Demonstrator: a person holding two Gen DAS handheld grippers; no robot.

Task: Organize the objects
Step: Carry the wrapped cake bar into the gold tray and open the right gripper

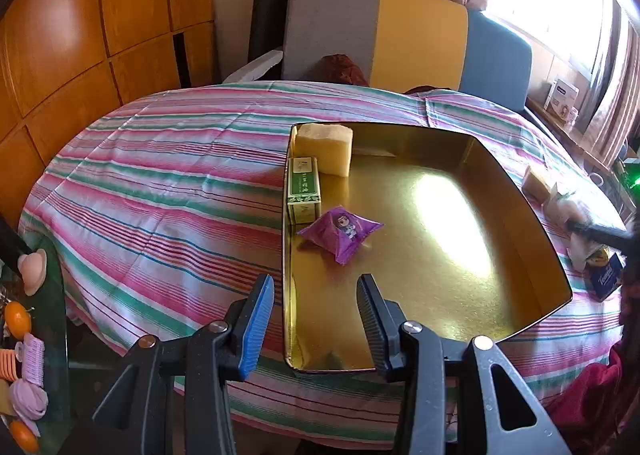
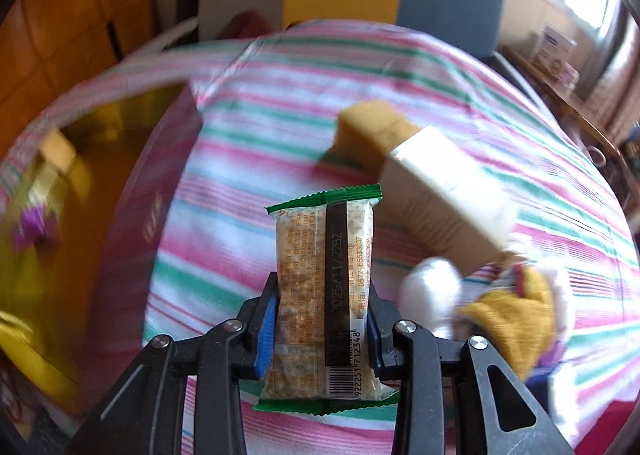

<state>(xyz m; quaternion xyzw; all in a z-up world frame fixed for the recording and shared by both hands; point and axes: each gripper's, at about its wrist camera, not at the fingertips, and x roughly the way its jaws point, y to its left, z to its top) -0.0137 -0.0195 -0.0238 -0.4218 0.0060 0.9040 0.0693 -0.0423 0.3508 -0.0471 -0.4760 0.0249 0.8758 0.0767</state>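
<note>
**Inspector:** Step in hand, as I judge it: a carry. The right tongs (image 2: 322, 325) are clamped on a green-edged snack bar (image 2: 325, 295), held upright above the striped desk (image 2: 256, 143), clear of the cloth. The gold tray (image 1: 520, 191) lies to the left in that view, and the picture is smeared there, so I cannot fix how far off it is.

**Assistant:** And the left tongs?

**Inspector:** The left tongs (image 1: 316, 315) stand open with nothing between the jaws, over the tray's near left corner. Already in the tray: a pale sponge block (image 1: 326, 149) in the far left corner, a green tea box (image 1: 303, 191) just near of it against the left wall, and a purple sachet (image 1: 340, 233) near that.

**Assistant:** What does the next move call for?

**Inspector:** Likely a swing left over the tray wall, then a release on bare gold floor to the right of the sachet. Outside, on the right, remain a yellow sponge (image 2: 372, 131), a cream carton (image 2: 444, 191) and a blue tissue pack (image 1: 608, 281).

**Assistant:** Legible writing?

**Inspector:** The bar's wrapper reads "2025/11/22B2", "0577-65553037" and barcode digits ending "712348". The tissue pack reads "Tempo". The tea box lettering is too small to read.
</note>
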